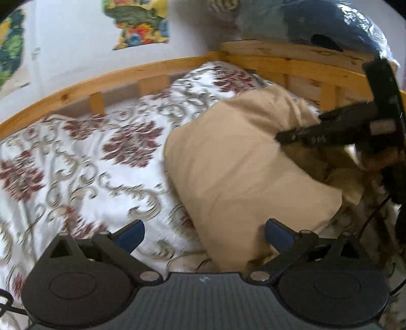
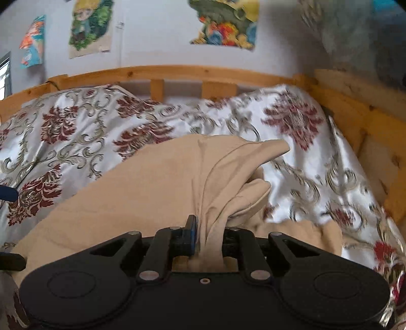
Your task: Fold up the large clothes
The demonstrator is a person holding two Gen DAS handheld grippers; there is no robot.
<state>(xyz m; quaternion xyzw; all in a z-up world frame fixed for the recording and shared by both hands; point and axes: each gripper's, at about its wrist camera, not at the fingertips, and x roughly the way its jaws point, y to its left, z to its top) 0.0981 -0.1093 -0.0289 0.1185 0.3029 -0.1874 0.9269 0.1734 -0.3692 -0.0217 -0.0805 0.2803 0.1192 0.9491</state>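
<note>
Beige garment (image 1: 243, 162) heaped on a patterned bedspread (image 1: 83, 157), ahead and to the right of the left gripper (image 1: 204, 234). Blue-padded fingers (image 1: 132, 234) spread wide, nothing pressed between them; only bedspread and the near edge of the beige cloth lying in the gap, the right finger just beside that edge. Beyond the jaws, a pine bed rail (image 1: 142, 69) curving along the far side, with a white wall and a colourful poster (image 1: 142, 22) above it. Further right, past the heap, the black body of the other tool reaching in over the cloth, and a blue plastic-wrapped bundle (image 1: 317, 20) on the rail's top. From the right wrist view: right gripper (image 2: 209, 238) clamped tight on a gathered bunch of the beige garment (image 2: 152, 187), fabric squeezed into a narrow rope between the pads and fanning out ahead of the fingertips into folds. Bulk of the cloth spread to the left of and beneath these jaws, a smaller fold to their right. Same floral bedspread (image 2: 299, 142) beyond, wooden rail (image 2: 192, 72) behind it, three posters (image 2: 88, 28) on the wall.
</note>
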